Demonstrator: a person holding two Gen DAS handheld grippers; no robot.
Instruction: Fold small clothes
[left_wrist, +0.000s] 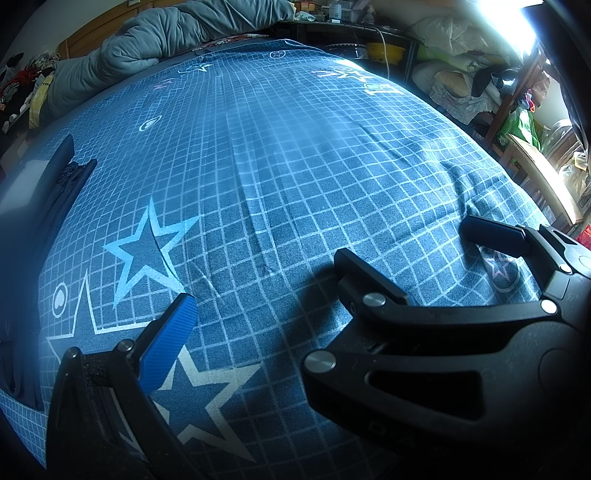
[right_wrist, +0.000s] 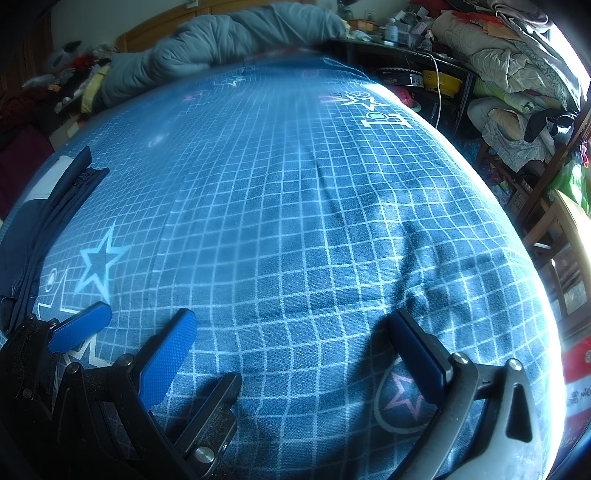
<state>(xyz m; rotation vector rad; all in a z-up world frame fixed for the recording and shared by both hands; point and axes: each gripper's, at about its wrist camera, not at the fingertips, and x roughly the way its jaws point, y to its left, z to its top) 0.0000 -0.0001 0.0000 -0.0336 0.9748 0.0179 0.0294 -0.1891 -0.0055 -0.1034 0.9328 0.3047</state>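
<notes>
Bed: blue grid-and-star bedsheet (right_wrist: 295, 221), grey quilt (right_wrist: 229, 40) far.
Garment: navy clothing (right_wrist: 40, 221), left edge.
Left gripper (right_wrist: 122, 332): jaws apart, empty.
Right gripper (right_wrist: 291, 339): jaws wide, empty.

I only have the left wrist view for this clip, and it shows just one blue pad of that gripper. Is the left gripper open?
Observer: Yes. The right wrist view shows the left gripper with a second blue-padded finger, well apart from the first.
Operator: Glare washes out the dark cloth on my left. What is it?
Observer: A dark navy garment with a white panel, lying loose at the left edge of the blue checked star-print bedsheet.
Operator: Is the right gripper holding anything?
Observer: No. Seen along its own fingers, the right gripper is open, with only bedsheet between them.
</notes>
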